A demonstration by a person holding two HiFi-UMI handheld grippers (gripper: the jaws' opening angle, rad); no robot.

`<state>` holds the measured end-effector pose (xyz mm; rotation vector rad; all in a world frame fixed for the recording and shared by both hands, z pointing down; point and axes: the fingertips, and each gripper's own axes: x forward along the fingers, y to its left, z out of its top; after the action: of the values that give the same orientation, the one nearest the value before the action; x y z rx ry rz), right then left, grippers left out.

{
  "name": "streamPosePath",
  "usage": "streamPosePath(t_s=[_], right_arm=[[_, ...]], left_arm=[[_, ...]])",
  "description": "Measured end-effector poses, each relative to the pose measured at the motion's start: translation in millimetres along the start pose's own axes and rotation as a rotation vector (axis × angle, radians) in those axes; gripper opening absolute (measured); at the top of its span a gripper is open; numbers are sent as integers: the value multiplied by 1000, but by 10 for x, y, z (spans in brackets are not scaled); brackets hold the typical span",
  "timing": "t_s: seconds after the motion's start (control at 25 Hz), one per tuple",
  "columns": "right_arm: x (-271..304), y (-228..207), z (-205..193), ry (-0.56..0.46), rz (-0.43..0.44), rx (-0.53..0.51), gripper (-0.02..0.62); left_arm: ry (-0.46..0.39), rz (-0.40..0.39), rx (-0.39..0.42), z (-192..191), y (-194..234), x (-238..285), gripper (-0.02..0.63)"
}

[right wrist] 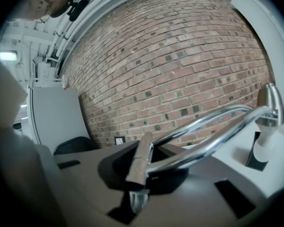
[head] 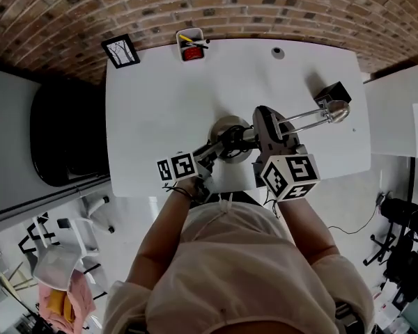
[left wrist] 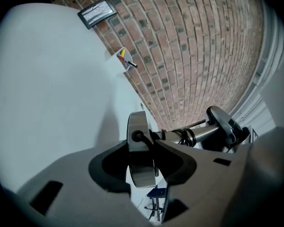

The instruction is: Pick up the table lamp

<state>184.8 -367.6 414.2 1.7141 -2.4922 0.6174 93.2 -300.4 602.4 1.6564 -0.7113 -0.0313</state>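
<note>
Holding a gripper in each hand, a person is standing at the near edge of a white table point(head: 160, 103) and is gripping the table lamp point(head: 306, 119) at two places. The left gripper point(left wrist: 142, 156) is clamping the lamp's round metal base point(left wrist: 140, 126): its jaws are standing partly apart and pressing on the two flat faces of the disc, which is showing edge-on between them, with a black cord point(left wrist: 138, 137) entering the rim. In that view the disc is casting a shadow on the table top beside it and appears to be clear of the surface, though contact cannot be ruled out. The right gripper point(right wrist: 141, 168) is closing almost fully on a slim bar point(right wrist: 141, 155) at the lower end of the lamp's two chrome rods point(right wrist: 213, 131), and the bar is sitting pinched between the jaws. From there the rods are sweeping up and away to the lamp head point(head: 338, 110), which is hanging over the right part of the table, near a black box point(head: 333, 92). The whole lamp is lying roughly level above the table's front half, base to the left and head to the right. At the far edge, against the brick wall point(head: 265, 5), a picture frame point(head: 120, 50) and a pen holder point(head: 190, 45) are standing well apart from the lamp.
</note>
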Motion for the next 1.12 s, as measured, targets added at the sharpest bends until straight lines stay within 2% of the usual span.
streamPosePath(t_s=[0.32,0.6,0.8,1.12], right_arm=[[96,328,746,-79,73,-60,43],[7,683,1278,-129,136,-110,43],[-46,804,1410,-147,150,-115,43],[-61,859,1323,-131,149,-129,43]], left_arm=[[-129,-58,62,612,-538,-195,155],[-206,-113,109,894,-1004,-489,156],[-259,-137,119,971,-1126,-621,156],[-244,-127,107,880,-1052,-655,158]])
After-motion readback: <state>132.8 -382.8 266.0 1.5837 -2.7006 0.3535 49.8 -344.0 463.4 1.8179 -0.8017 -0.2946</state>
